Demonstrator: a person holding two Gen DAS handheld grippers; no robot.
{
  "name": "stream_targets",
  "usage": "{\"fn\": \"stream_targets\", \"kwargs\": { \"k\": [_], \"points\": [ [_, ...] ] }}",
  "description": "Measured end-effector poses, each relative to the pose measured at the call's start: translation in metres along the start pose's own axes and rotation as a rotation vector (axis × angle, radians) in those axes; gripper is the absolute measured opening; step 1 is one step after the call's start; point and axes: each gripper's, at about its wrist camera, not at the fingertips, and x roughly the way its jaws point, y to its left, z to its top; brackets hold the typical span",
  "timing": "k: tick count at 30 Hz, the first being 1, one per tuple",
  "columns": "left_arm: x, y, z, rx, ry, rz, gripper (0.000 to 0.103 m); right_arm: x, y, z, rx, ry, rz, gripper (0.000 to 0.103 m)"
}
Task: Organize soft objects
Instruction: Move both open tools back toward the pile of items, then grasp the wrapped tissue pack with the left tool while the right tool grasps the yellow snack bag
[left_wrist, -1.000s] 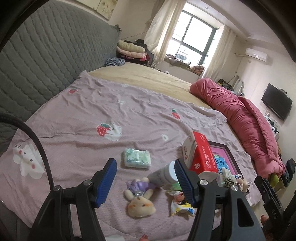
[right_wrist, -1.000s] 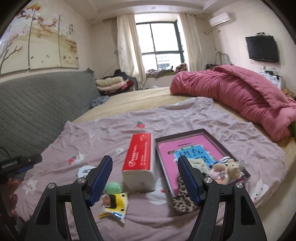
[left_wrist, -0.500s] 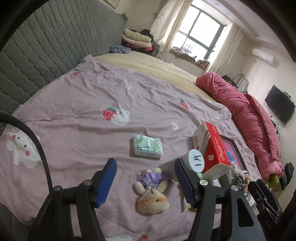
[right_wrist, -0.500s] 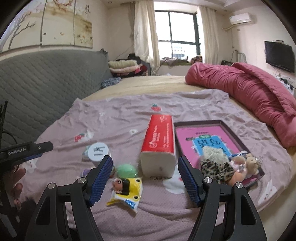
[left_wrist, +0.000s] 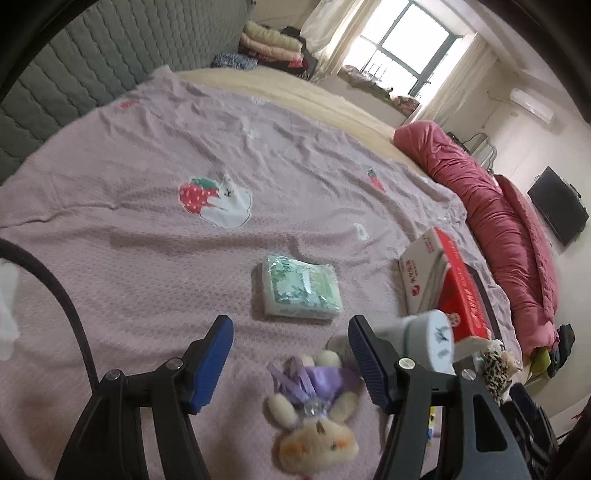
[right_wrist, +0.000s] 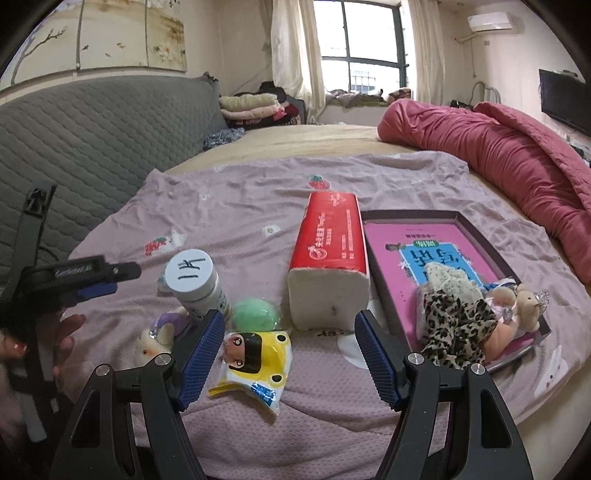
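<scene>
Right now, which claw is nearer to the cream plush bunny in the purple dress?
Left. The left claw hangs open just above the cream plush bunny in the purple dress; the right claw sits off to its side, over the yellow doll packet.

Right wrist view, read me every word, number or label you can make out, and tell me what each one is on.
"1片", handwritten, on the white lid of the bottle.
White print runs along the red tissue pack: too small to read.
Large Chinese characters on the blue panel of the pink tray: upside down and partly covered, not readable.
Pale lettering on the left gripper body: blurred, not readable.
Blue print on the yellow doll packet: too small.
</scene>
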Motion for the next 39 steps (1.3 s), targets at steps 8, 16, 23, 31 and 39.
{"fn": "stream_targets", "kwargs": {
  "k": [8, 16, 23, 31, 39],
  "points": [
    [0.048, 0.021, 0.014, -0.097, 0.064, -0.056, 0.065, 0.022, 0.002, -0.006, -0.013, 0.051, -0.012, 0.074],
    [0.080, 0.025, 0.021, -0.152, 0.094, -0.120, 0.064, 0.039, 0.005, -0.011, -0.023, 0.093, -0.014, 0.074],
    [0.092, 0.022, 0.020, -0.142, 0.098, -0.144, 0.064, 0.065, 0.013, -0.020, -0.036, 0.176, 0.006, 0.074],
    [0.100, 0.014, 0.020, -0.094, 0.092, -0.104, 0.052, 0.086, 0.019, -0.029, -0.033, 0.238, 0.033, 0.074],
    [0.100, 0.025, 0.021, -0.146, 0.089, -0.126, 0.030, 0.098, 0.025, -0.030, -0.045, 0.258, 0.046, 0.074]
  ]
}}
